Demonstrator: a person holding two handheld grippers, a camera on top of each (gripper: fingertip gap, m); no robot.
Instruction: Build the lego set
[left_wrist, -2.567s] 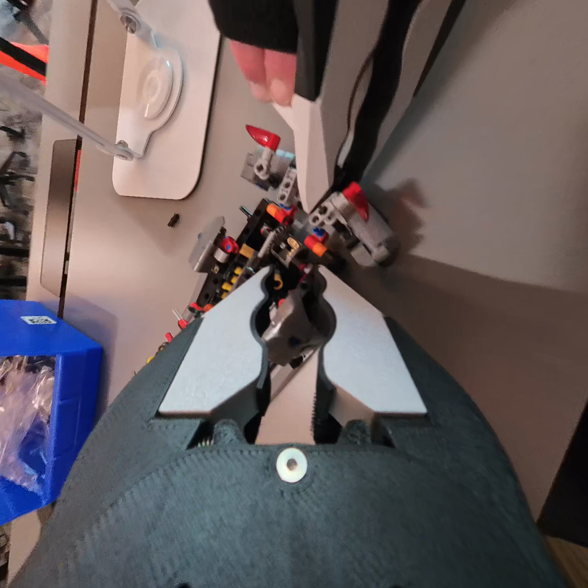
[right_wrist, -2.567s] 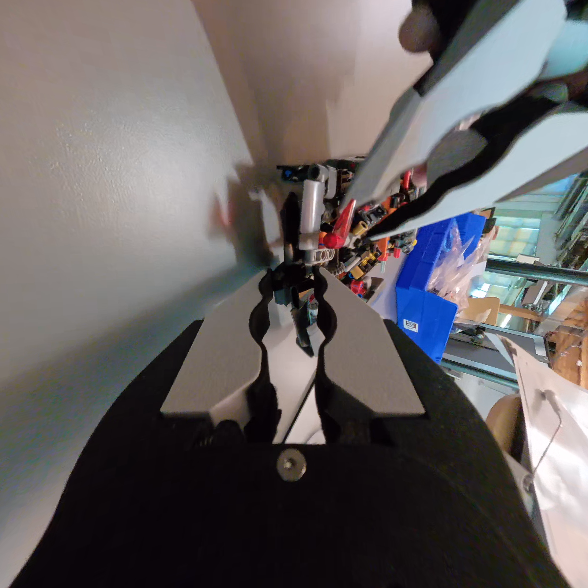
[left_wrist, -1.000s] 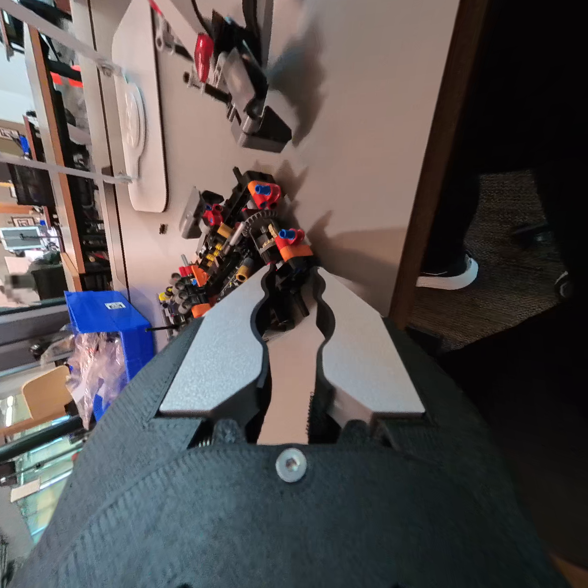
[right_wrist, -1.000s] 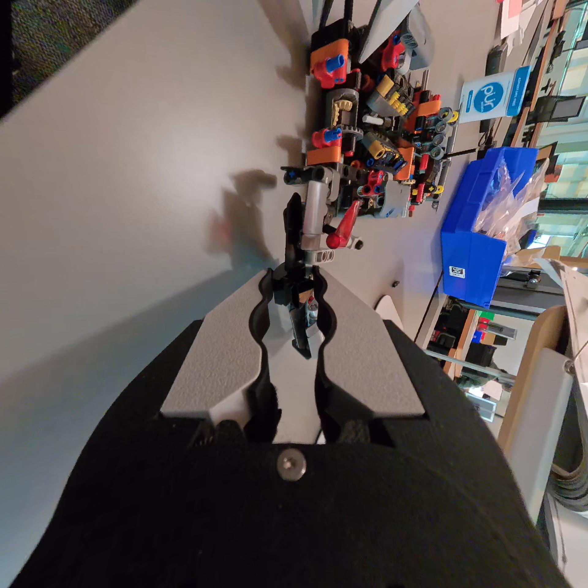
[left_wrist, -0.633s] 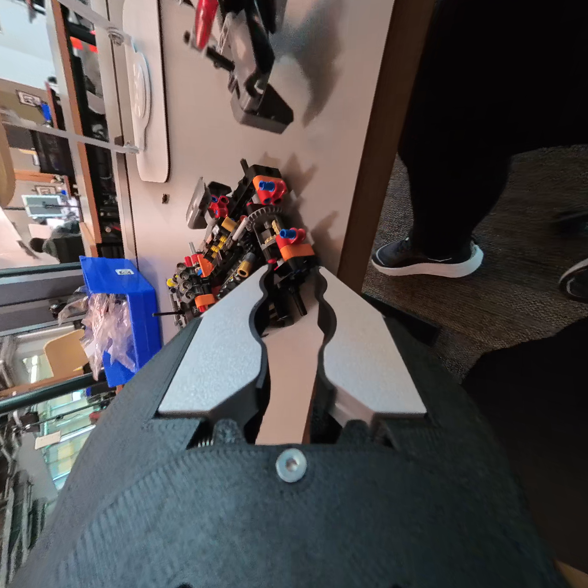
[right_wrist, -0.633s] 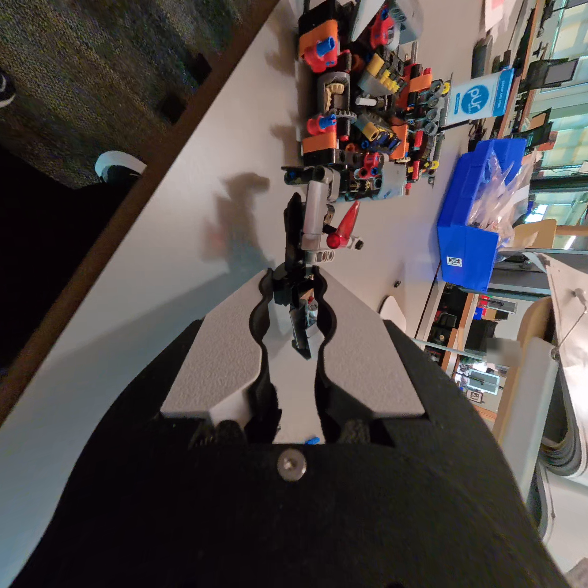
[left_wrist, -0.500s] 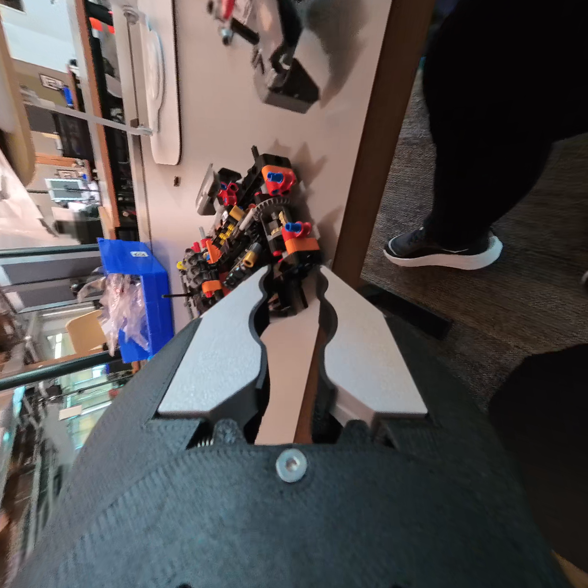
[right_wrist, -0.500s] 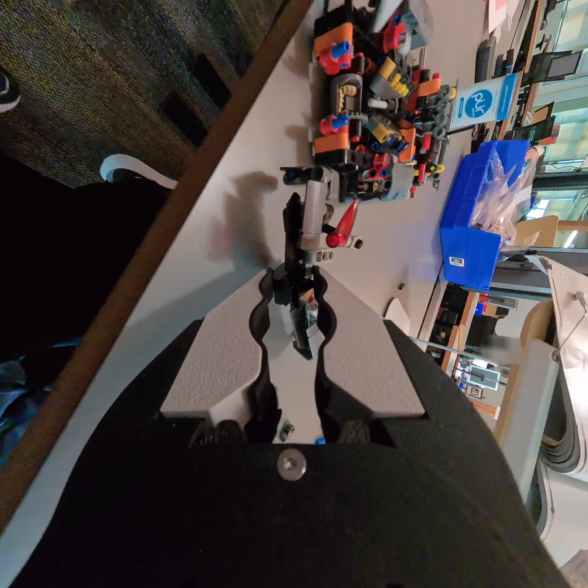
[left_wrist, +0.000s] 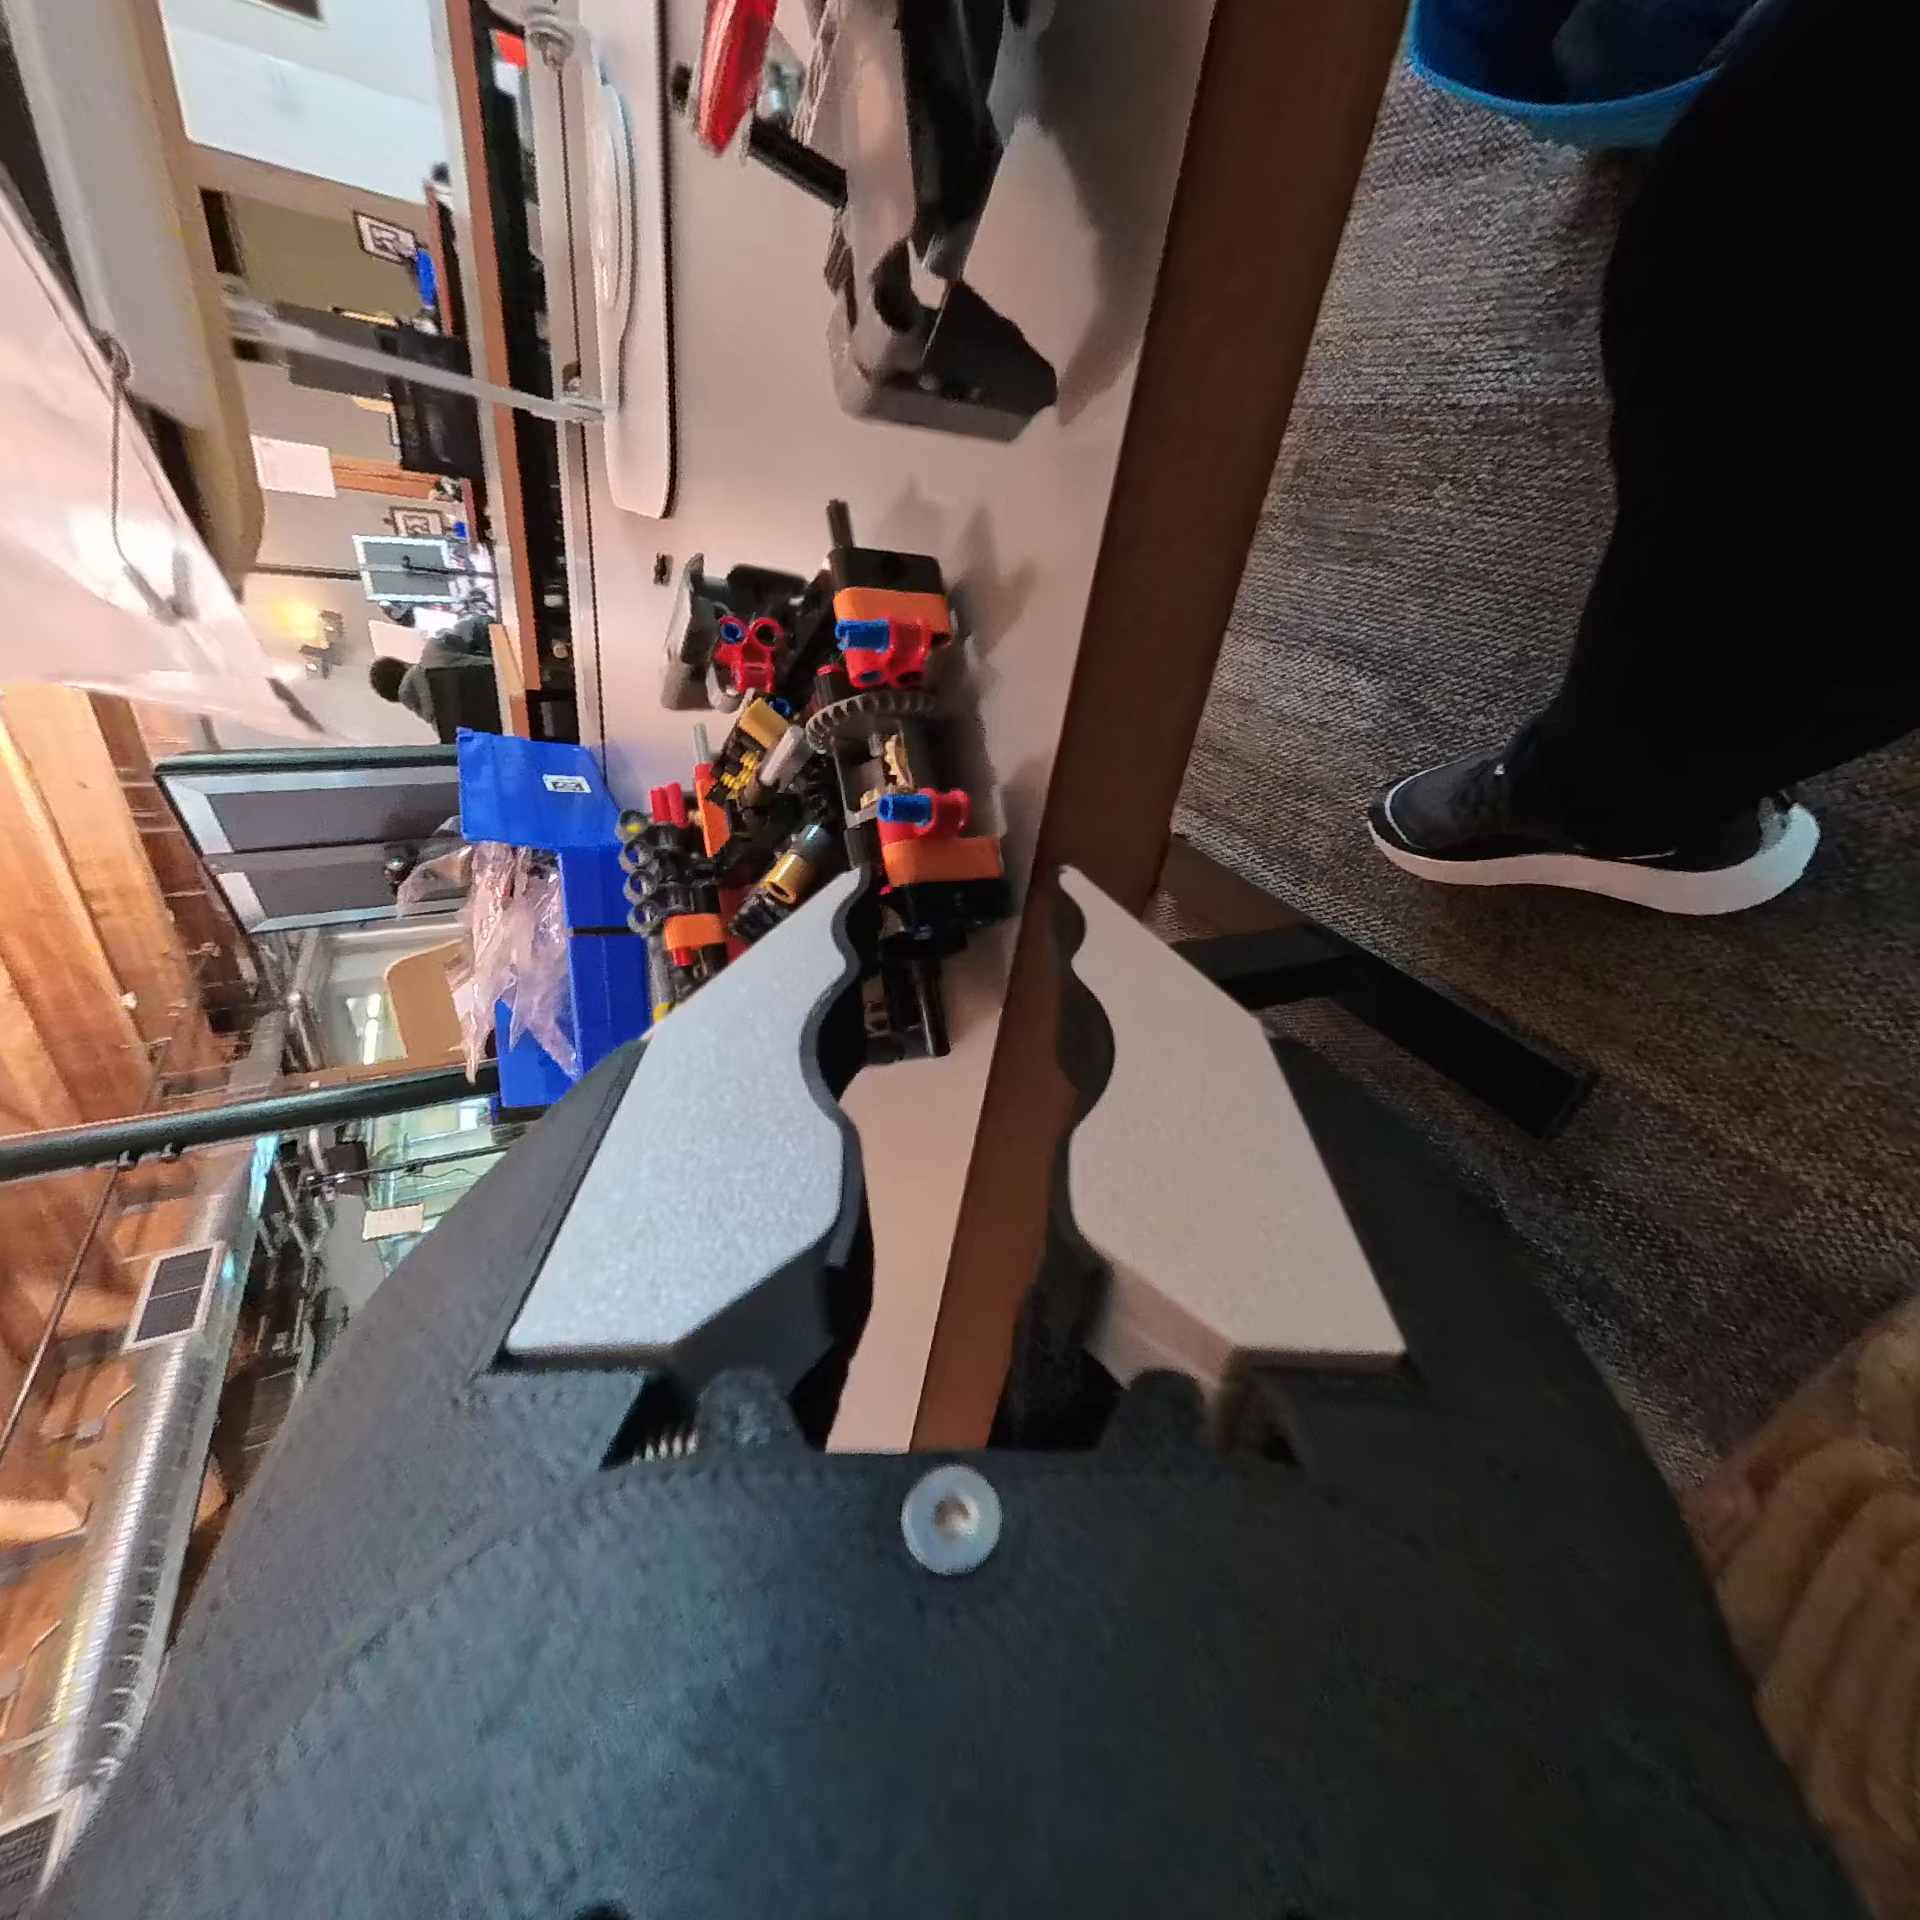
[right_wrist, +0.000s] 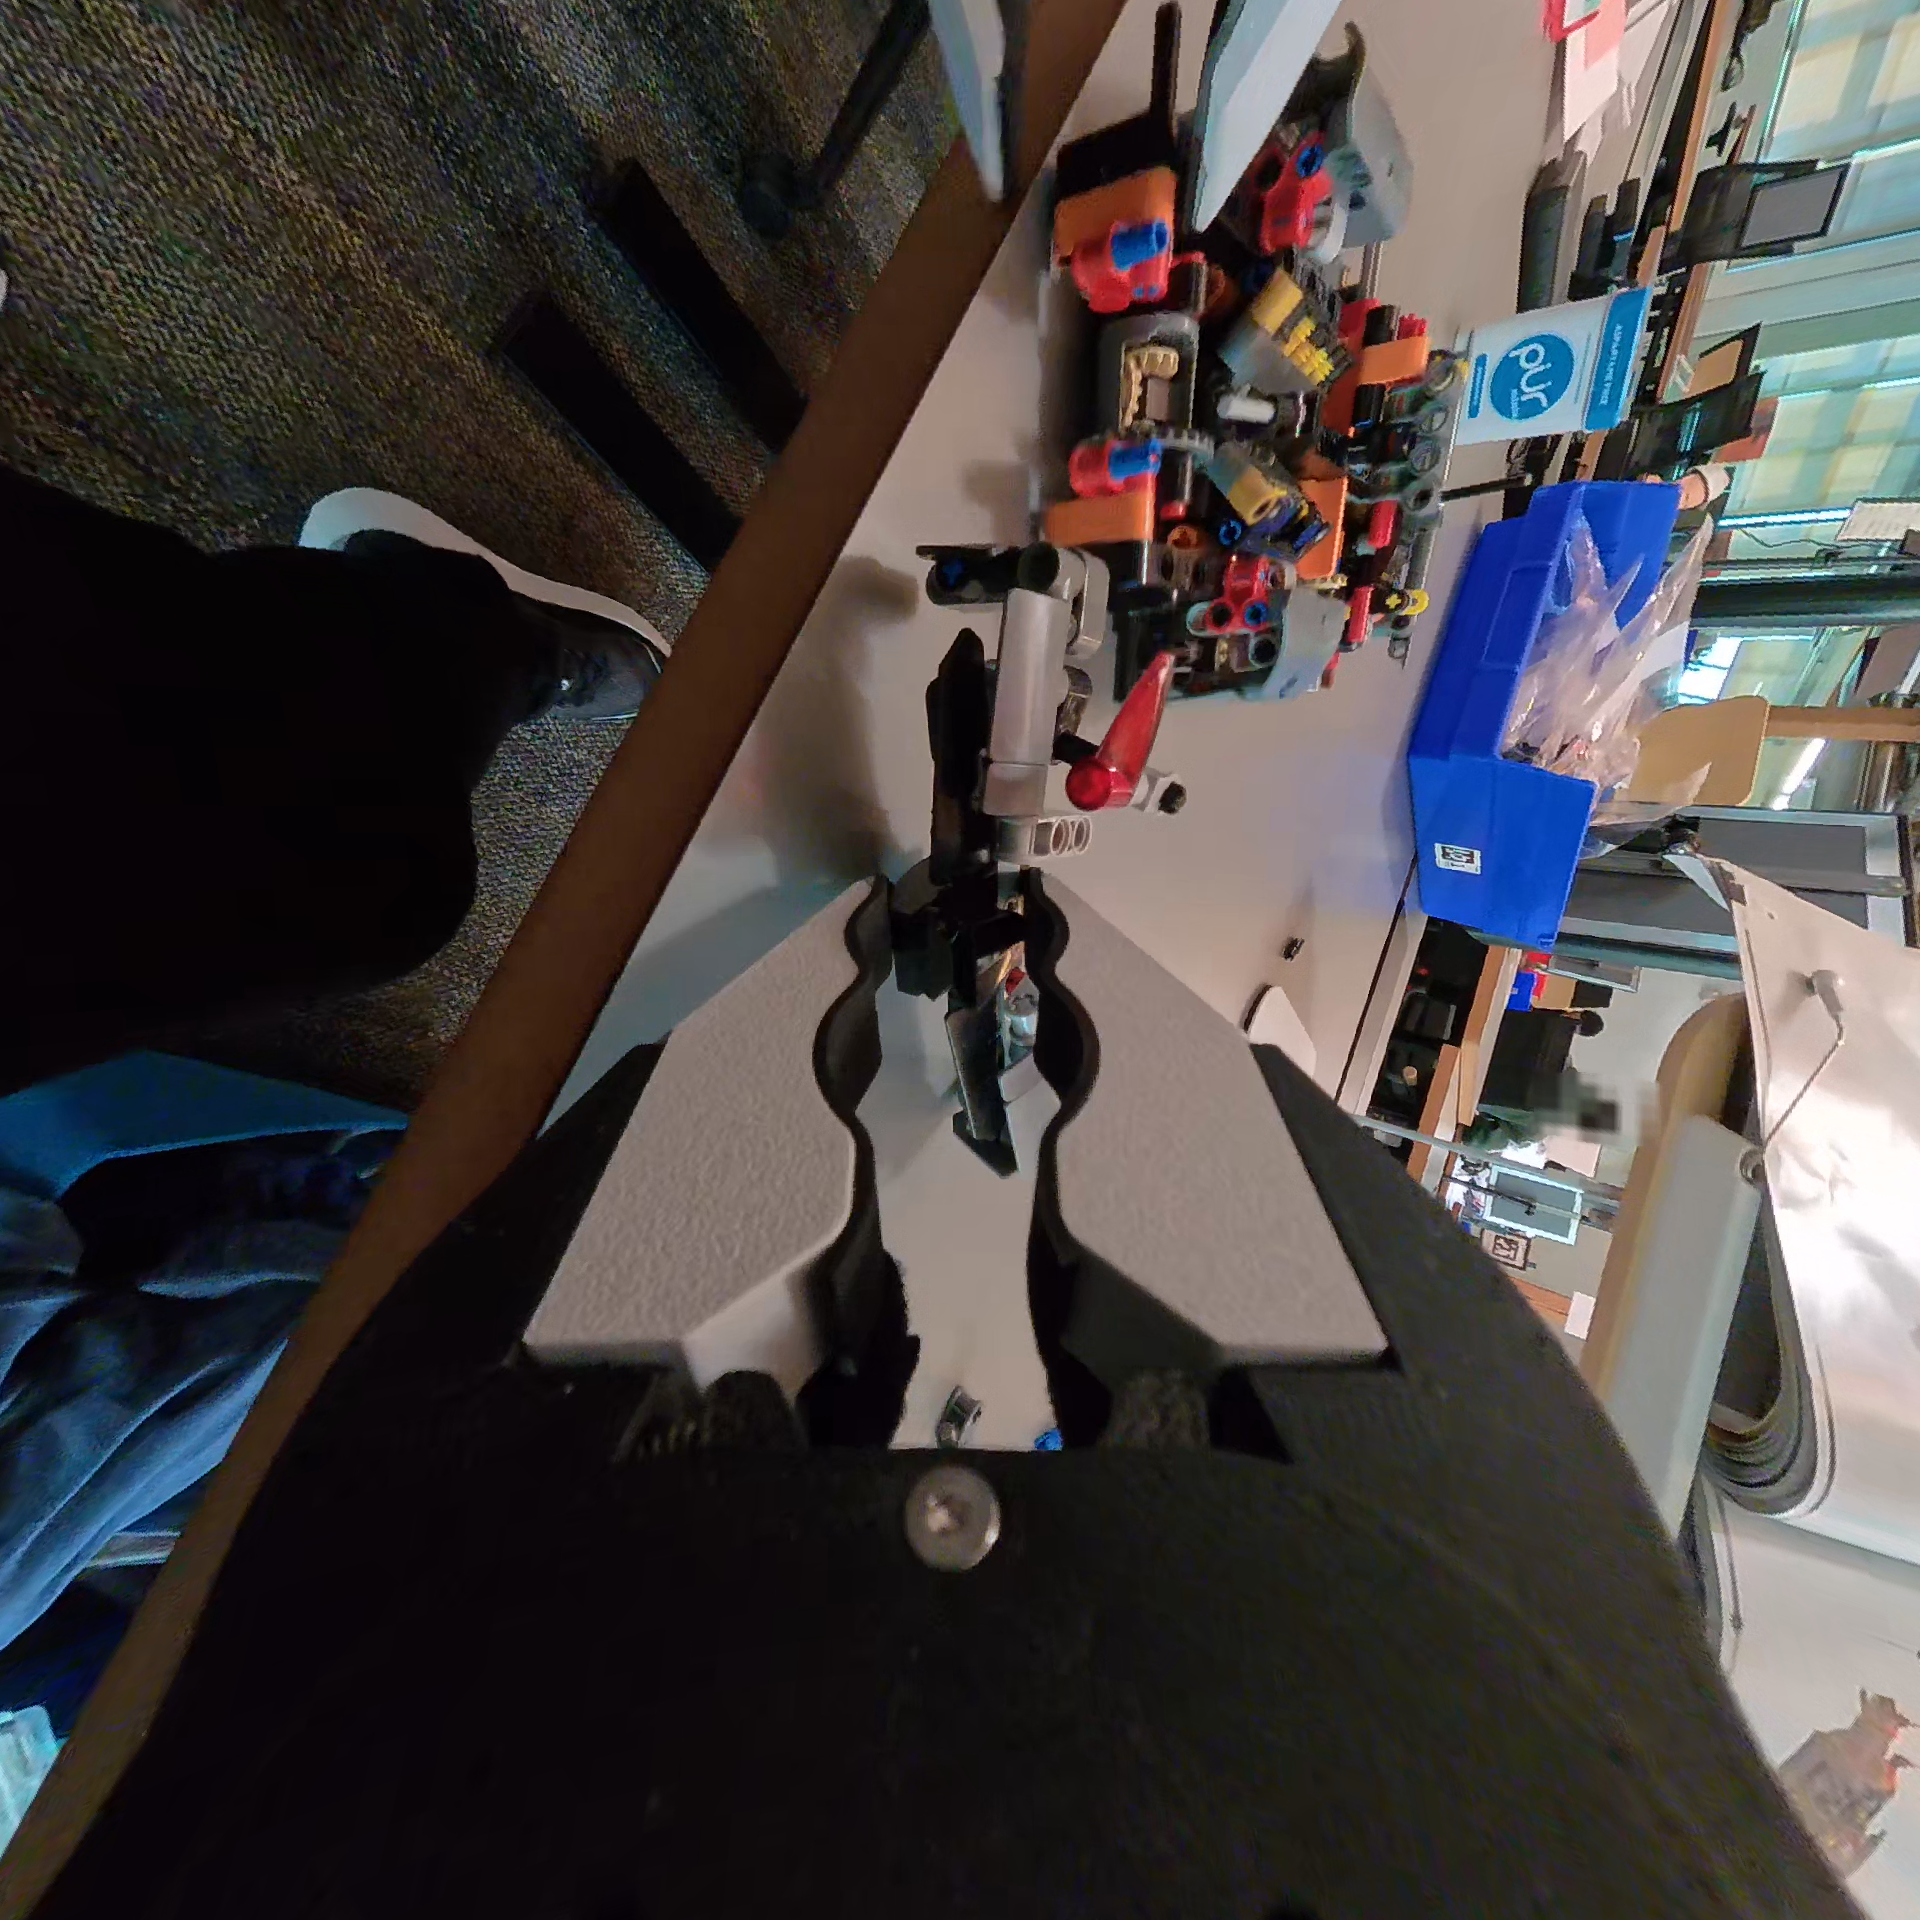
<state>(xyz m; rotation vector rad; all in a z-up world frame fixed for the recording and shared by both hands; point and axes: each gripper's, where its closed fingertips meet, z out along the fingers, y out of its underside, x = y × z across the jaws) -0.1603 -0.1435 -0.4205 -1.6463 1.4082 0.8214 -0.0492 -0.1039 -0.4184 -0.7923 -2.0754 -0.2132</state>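
Note:
The multicoloured lego model (left_wrist: 831, 790), black with orange, red, blue and yellow parts, is near the table's brown edge. My left gripper (left_wrist: 954, 894) grips its black end. The jaws stand fairly wide around it. In the right wrist view the model (right_wrist: 1226, 416) lies ahead, with the left gripper's grey finger (right_wrist: 1247, 94) beside it. My right gripper (right_wrist: 961, 894) is shut on a black and grey sub-assembly (right_wrist: 1023, 686) with a red lever. The sub-assembly's far end reaches the model's near side. The right gripper (left_wrist: 935, 343) shows blurred at the top of the left wrist view.
A blue bin (right_wrist: 1507, 748) with clear plastic bags stands beyond the model and also shows in the left wrist view (left_wrist: 551, 831). A white oval board (left_wrist: 634, 260) lies farther off. The table's brown edge (left_wrist: 1143, 520) borders carpet, where a person's shoe (left_wrist: 1590, 842) stands. Small loose parts (right_wrist: 961, 1413) lie under the right gripper. My right fingertips sit around 12 cm from my left ones.
Both views have shifted toward the table's front edge, so the carpet and the person's leg now show. The model and the sub-assembly keep their places in the grippers.

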